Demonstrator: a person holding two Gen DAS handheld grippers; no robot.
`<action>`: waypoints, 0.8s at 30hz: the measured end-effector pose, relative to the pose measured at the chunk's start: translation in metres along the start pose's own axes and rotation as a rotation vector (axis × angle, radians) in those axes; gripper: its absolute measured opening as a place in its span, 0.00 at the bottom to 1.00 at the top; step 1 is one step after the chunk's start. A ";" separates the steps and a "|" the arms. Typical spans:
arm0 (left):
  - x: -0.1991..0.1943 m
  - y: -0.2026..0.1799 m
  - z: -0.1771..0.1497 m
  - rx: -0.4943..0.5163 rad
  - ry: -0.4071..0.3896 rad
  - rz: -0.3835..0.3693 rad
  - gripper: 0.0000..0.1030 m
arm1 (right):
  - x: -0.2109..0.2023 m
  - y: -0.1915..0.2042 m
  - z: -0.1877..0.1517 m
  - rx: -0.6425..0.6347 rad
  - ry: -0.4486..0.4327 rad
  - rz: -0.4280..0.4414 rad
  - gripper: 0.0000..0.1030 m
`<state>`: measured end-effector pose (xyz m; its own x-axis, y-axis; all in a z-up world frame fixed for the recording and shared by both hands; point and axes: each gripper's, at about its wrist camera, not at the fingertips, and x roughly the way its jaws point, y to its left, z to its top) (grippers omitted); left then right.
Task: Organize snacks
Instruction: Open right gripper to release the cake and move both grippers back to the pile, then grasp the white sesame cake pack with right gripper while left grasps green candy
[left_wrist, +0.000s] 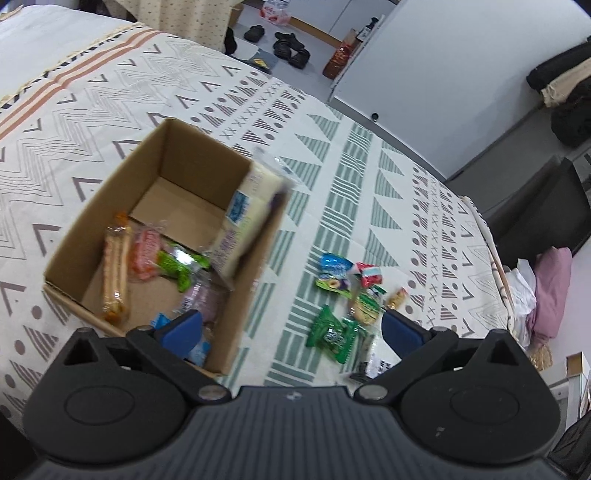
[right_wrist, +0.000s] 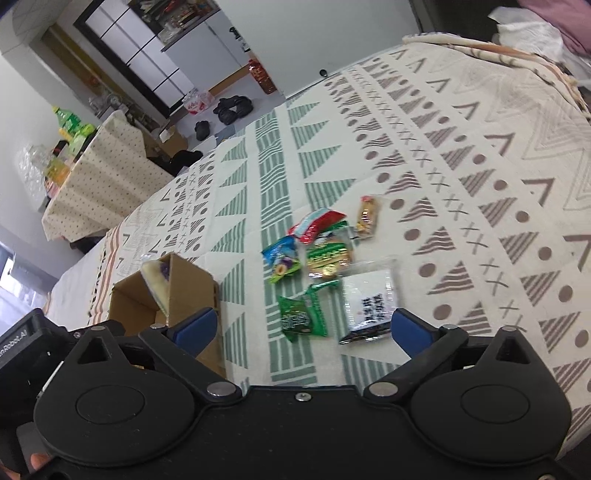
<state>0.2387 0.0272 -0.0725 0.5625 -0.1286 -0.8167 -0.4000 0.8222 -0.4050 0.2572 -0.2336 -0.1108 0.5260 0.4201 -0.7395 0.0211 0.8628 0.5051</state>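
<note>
Both grippers — left, right — jaws spread wide, nothing held.

A bed carries everything, covered by a cream spread printed with grey triangles, dots, crosses and green striped bands. A cardboard box stands open on it, ahead of the left claw and toward its left finger. To the right of the box, loose packets lie close together on a green band: a blue packet, a red and white packet, a green and yellow packet, a small orange bar, a green packet and a clear packet with a white label, these last two just ahead of the right claw.
</note>
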 end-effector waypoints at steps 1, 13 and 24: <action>0.001 -0.004 -0.002 0.009 -0.002 -0.001 1.00 | -0.001 -0.005 0.000 0.007 -0.006 -0.004 1.00; 0.033 -0.039 -0.027 0.126 0.025 -0.013 0.99 | 0.007 -0.048 -0.004 0.013 -0.013 0.018 1.00; 0.088 -0.049 -0.038 0.179 0.077 0.017 0.77 | 0.040 -0.067 -0.007 -0.050 -0.024 0.076 0.84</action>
<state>0.2802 -0.0460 -0.1403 0.4974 -0.1500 -0.8544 -0.2700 0.9092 -0.3169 0.2707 -0.2727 -0.1771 0.5444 0.4788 -0.6888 -0.0618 0.8417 0.5363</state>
